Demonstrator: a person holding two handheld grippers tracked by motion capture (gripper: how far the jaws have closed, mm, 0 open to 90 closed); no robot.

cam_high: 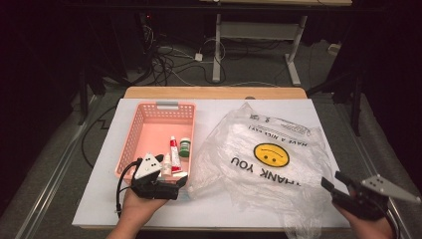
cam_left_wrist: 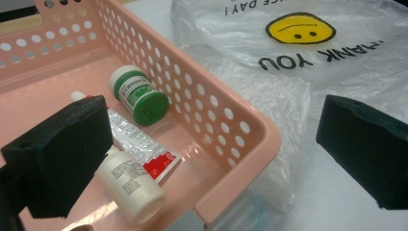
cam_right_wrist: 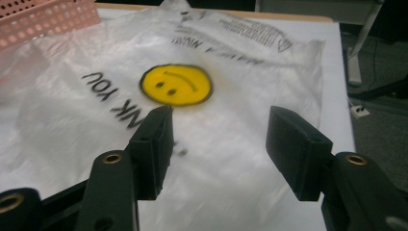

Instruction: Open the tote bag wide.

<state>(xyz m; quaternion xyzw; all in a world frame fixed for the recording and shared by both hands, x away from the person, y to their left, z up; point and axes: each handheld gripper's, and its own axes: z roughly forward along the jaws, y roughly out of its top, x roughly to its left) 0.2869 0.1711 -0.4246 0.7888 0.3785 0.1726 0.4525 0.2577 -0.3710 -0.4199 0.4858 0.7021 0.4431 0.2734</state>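
Observation:
A pink perforated basket (cam_high: 130, 135) sits on the left half of the white table. Inside it lie a green-capped jar (cam_left_wrist: 139, 95), a red-and-white tube (cam_left_wrist: 137, 142) and a small white bottle (cam_left_wrist: 130, 185). A clear plastic bag (cam_high: 268, 149) with a yellow smiley and "THANK YOU" is spread flat to the right of the basket. My left gripper (cam_high: 176, 185) is open wide at the basket's near right corner (cam_left_wrist: 240, 163), one jaw over the inside and the other over the bag. Nothing lies between the jaws of my right gripper (cam_right_wrist: 219, 144), open at the bag's near right edge (cam_high: 334, 181).
The white tabletop (cam_high: 99, 199) ends close to both hands at the near edge. A wooden strip (cam_high: 214, 92) borders its far side. Beyond it, cables (cam_high: 169, 59) lie on the floor beside a desk frame (cam_high: 259, 35).

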